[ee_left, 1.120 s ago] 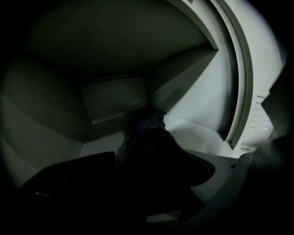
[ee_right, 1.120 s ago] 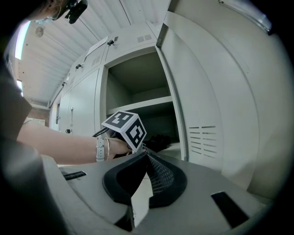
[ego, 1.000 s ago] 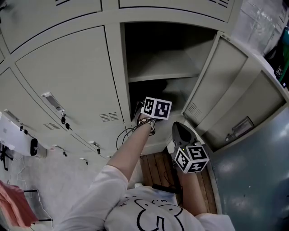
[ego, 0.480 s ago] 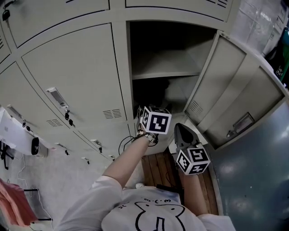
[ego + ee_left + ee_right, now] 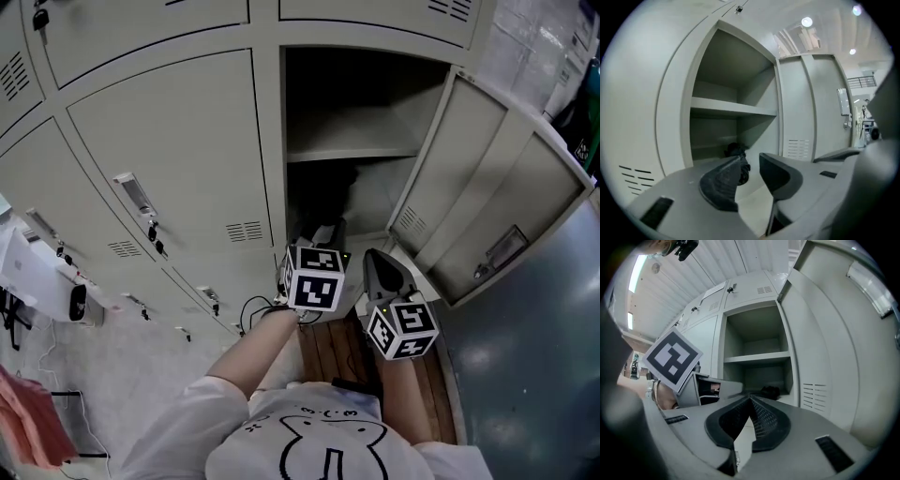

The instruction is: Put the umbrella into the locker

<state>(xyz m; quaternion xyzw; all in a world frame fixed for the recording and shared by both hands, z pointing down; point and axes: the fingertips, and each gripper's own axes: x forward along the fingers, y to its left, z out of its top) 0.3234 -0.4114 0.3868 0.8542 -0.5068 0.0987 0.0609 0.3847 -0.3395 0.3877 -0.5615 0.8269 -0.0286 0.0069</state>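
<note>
The black umbrella (image 5: 323, 202) lies folded on the floor of the open locker's lower compartment, under the shelf (image 5: 352, 152). My left gripper (image 5: 322, 236) hangs outside the locker's opening, well short of the umbrella (image 5: 736, 150). The jaws of the left gripper (image 5: 751, 168) are closing with a narrow gap and nothing between them. My right gripper (image 5: 374, 259) is beside it to the right, near the foot of the open door (image 5: 487, 187). The right gripper (image 5: 750, 400) has its tips together and is empty, and the umbrella (image 5: 769, 391) shows beyond it.
Closed lockers (image 5: 169, 159) with latches fill the left side. The open door swings out to the right, against a blue-grey wall (image 5: 525, 375). Wooden slats (image 5: 333, 352) and a black cable (image 5: 253, 309) lie on the floor below the locker.
My left gripper has drawn back out of the lower compartment toward the person, leaving the umbrella inside. The right gripper has hardly moved.
</note>
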